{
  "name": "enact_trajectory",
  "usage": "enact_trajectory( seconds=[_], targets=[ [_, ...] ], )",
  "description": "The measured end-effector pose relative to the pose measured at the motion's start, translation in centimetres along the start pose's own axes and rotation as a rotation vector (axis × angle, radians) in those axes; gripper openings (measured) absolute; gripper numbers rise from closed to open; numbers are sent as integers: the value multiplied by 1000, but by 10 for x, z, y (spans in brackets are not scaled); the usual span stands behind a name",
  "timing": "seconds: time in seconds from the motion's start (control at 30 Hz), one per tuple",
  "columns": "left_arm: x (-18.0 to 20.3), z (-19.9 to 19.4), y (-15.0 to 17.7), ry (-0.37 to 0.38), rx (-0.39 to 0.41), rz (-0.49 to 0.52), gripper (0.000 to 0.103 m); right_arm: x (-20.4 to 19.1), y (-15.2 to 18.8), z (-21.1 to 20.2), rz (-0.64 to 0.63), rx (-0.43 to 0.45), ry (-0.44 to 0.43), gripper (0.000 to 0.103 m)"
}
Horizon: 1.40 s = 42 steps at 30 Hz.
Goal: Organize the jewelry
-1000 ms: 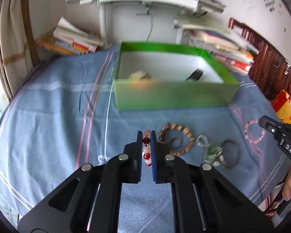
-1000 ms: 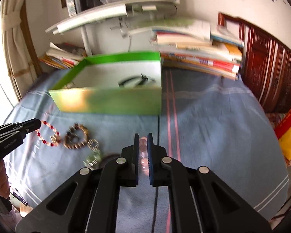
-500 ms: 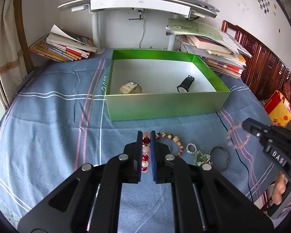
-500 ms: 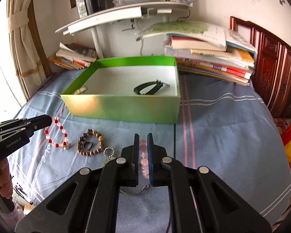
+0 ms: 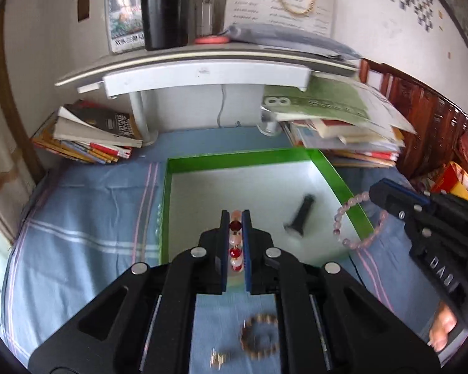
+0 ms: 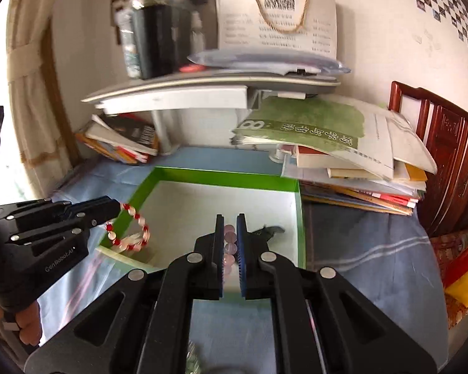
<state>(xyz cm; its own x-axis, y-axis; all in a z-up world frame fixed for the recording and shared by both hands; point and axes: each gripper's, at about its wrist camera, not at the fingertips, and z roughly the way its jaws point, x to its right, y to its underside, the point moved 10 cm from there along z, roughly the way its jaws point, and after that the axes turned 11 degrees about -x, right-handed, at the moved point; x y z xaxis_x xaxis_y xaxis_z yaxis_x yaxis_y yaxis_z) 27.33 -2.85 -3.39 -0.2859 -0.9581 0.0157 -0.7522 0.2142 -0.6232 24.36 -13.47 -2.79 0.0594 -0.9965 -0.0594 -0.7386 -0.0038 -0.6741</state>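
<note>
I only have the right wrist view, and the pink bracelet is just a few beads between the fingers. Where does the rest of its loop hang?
Observer: In the left wrist view the pink bracelet dangles from the right hand-held gripper across the right wall of the green box, partly over the inside and partly outside.
Operator: What jewelry lies on the cloth in front of the box?
Observer: A brown beaded bracelet lies on the blue cloth, under the left hand-held gripper, which clamps the red and white bracelet.
Operator: My finger hides the watch. Is it fully inside?
Observer: Yes, the black watch lies on the box floor, away from the walls.
</note>
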Motion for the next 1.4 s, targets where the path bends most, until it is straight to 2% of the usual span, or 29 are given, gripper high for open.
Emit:
enact_trajectory(
  seconds=[0.1,0.23,0.3,0.33,0.37,0.47,0.57,0.7,0.8,0.93,1.03,1.1,1.17,1.2,1.3,1.4],
  targets=[
    [0,37,-9,4,-48,-4,8,13,2,41,25,-76,55,8],
    [1,75,-9,-21,-89,-4,9,25,20,75,49,-143,79,10],
    [0,74,-6,-28,-73,-9,28,30,30,76,64,-163,85,22],
    [-1,66,-3,-35,-54,-2,49,30,35,71,68,-162,73,31],
    [-2,59,1,-44,-38,4,53,31,40,62,71,-152,58,34],
    [-7,29,26,-88,-6,43,53,33,62,25,70,-108,27,34],
    [-9,18,64,-108,-39,60,57,30,96,7,52,-130,-4,34],
    [-17,34,116,-129,-139,43,58,4,139,4,6,-197,-71,34],
    [-21,53,135,-99,-195,5,58,-26,154,12,-69,-224,-116,34],
    [-22,63,148,-79,-228,-16,58,-50,166,32,-153,-281,-74,34],
    [-23,61,153,-70,-226,-17,60,-59,176,40,-183,-316,-79,34],
    [-23,59,156,-68,-226,-11,61,-62,178,42,-212,-310,-54,34],
    [-21,60,156,-60,-226,-8,63,-62,176,41,-221,-302,-26,16],
    [-20,61,156,-58,-230,-8,63,-61,176,42,-219,-302,-21,11],
    [-14,66,157,-46,-241,-2,64,-58,174,41,-187,-314,-67,8],
    [-9,69,159,-37,-245,5,64,-48,171,35,-146,-296,-70,8]
  ],
)
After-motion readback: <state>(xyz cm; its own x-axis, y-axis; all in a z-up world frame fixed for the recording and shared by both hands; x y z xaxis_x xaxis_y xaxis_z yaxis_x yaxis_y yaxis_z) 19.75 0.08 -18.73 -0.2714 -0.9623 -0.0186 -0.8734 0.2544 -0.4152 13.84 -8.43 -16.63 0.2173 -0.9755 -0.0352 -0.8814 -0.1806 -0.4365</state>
